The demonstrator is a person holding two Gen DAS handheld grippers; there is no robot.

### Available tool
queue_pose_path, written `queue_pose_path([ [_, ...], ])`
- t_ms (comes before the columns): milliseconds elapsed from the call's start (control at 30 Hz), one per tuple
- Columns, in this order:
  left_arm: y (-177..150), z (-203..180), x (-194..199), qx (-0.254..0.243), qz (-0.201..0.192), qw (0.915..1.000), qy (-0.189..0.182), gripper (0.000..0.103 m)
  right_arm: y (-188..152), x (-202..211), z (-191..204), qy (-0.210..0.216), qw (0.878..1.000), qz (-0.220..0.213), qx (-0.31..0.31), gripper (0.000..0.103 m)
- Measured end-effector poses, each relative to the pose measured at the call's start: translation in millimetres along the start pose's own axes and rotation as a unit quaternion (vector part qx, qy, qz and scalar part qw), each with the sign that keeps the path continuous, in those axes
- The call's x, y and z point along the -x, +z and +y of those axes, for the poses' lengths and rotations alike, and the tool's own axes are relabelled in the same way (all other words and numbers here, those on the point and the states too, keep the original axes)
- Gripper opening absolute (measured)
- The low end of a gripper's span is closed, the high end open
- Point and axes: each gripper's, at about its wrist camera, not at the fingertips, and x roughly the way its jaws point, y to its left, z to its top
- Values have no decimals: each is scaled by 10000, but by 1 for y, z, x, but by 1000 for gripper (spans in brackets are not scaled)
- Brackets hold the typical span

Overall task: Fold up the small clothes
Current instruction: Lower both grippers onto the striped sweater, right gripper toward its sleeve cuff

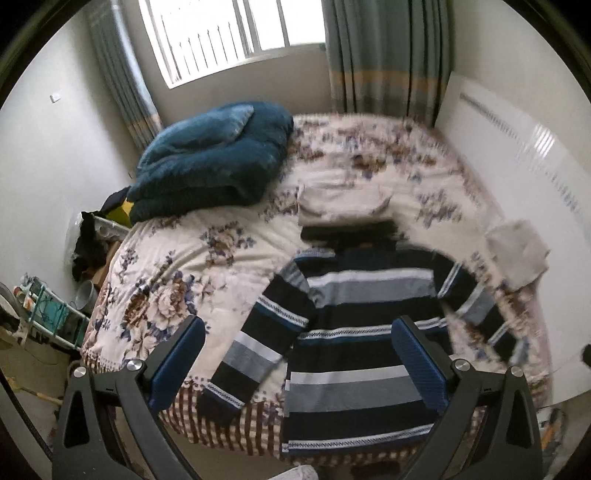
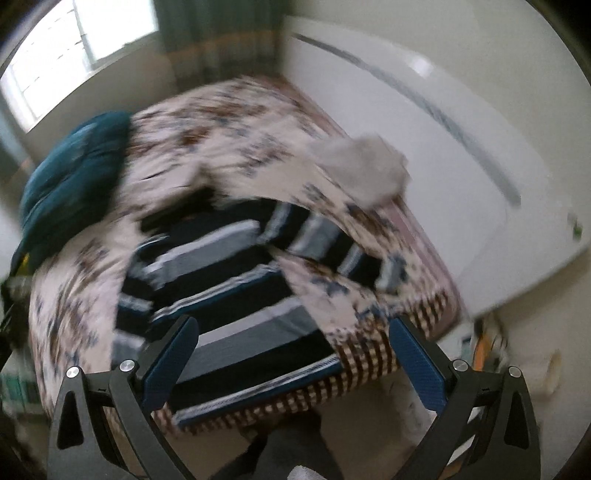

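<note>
Grippers first, nearest the lens. Left gripper [image 1: 297,363] spread wide, blue pads [image 1: 177,363] apart at 8 and 4 o'clock of the view, nothing between them; it hangs above the bed edge, clear of cloth. Right gripper [image 2: 291,363] equally wide, empty, touching nothing; this view is smeared with motion blur, so fine contact is hard to read, but no fabric sits between the pads.

Striped sweater [image 1: 365,332] lies flat on the floral bed cover [image 1: 159,295], hem at the near edge toward 6 o'clock, collar away toward 12. Sleeves splay out at roughly 8 and 2 o'clock. Judged: it is spread this way so sleeves can be folded inward over the body, within reach from the bed's foot.

Beyond the collar, at 12 o'clock, a pale folded garment [image 1: 343,206], likely finished work parked out of the way. Crumpled pale cloth [image 1: 517,254] at 3 o'clock near the white board [image 1: 517,147]. Farthest, at 10 o'clock, blue quilt [image 1: 214,162] heaped below the window [image 1: 236,29].
</note>
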Motion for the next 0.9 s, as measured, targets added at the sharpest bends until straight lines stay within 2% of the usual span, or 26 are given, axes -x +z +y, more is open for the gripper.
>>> queue_pose_path([
  [100, -3, -32, -65, -112, 378, 9992, 116, 103, 7, -88, -59, -310, 9967, 351, -659, 103],
  [200, -12, -62, -129, -228, 819, 9958, 329, 103, 10, -185, -125, -462, 9864, 774, -1378, 103],
  [267, -20, -79, -168, -304, 1156, 9920, 410, 103, 7, -247, -170, -465, 9730, 1115, -1965, 103],
  [333, -31, -100, -210, -386, 1514, 9862, 556, 103, -1, -313, -223, -370, 9500, 1482, -2725, 102],
  [467, -47, -123, -270, -408, 1909, 9786, 648, 103, -21, -397, -295, -607, 9121, 1713, -3675, 98],
  [500, -50, -130, -288, -371, 1984, 9772, 654, 103, -23, -411, -307, -669, 9067, 1697, -3803, 98],
  [567, -54, -141, -311, -335, 2057, 9757, 680, 103, -23, -442, -327, -717, 9013, 1619, -3953, 97],
  [667, -58, -157, -342, -296, 2112, 9746, 679, 103, -16, -487, -344, -678, 9028, 1555, -3953, 94],
  [700, -59, -163, -351, -315, 2122, 9743, 683, 103, -13, -503, -346, -550, 9049, 1532, -3934, 90],
  [767, -61, -173, -365, -372, 2094, 9749, 654, 103, -6, -522, -343, -186, 9099, 1423, -3892, 71],
  [800, -61, -177, -370, -402, 2076, 9753, 636, 103, -2, -531, -339, -18, 9123, 1413, -3844, 55],
  [833, -62, -181, -374, -444, 2057, 9756, 618, 103, 1, -534, -337, 8, 9142, 1380, -3810, 35],
  [900, -66, -191, -381, -573, 2005, 9762, 595, 103, 4, -528, -336, -63, 9195, 1137, -3763, 14],
])
